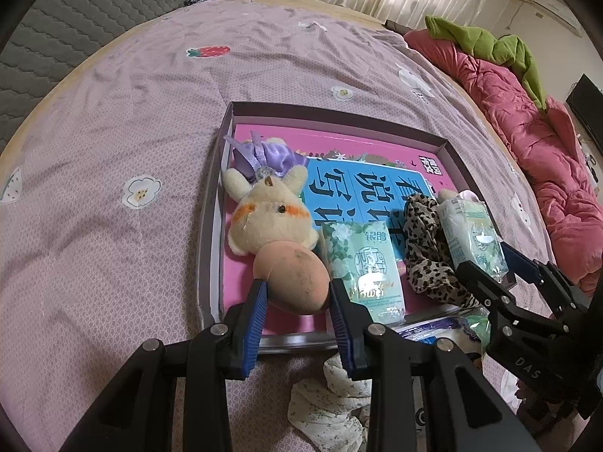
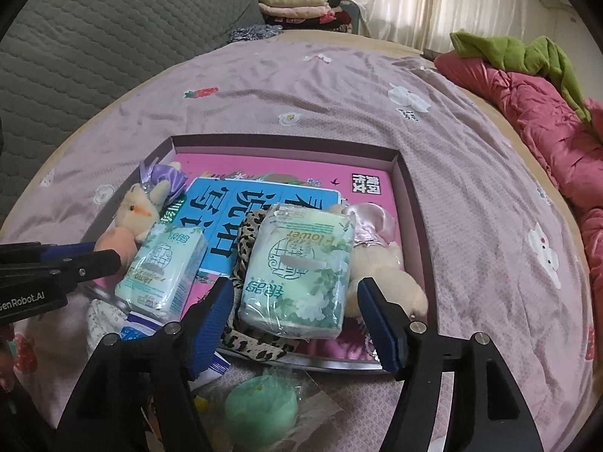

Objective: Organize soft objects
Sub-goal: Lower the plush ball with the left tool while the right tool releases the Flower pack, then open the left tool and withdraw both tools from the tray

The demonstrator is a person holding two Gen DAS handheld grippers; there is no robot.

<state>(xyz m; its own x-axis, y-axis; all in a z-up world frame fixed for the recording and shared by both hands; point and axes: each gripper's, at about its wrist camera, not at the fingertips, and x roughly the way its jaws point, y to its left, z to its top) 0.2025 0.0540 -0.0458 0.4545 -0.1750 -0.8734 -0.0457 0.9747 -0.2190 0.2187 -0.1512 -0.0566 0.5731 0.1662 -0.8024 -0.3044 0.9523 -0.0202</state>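
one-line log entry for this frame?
left gripper: shut on peach sponge over tray | right gripper: open around tissue pack | tray partly filled

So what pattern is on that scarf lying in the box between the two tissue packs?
Leopard print, tan with dark spots, on the scarf; clearest in the left wrist view.
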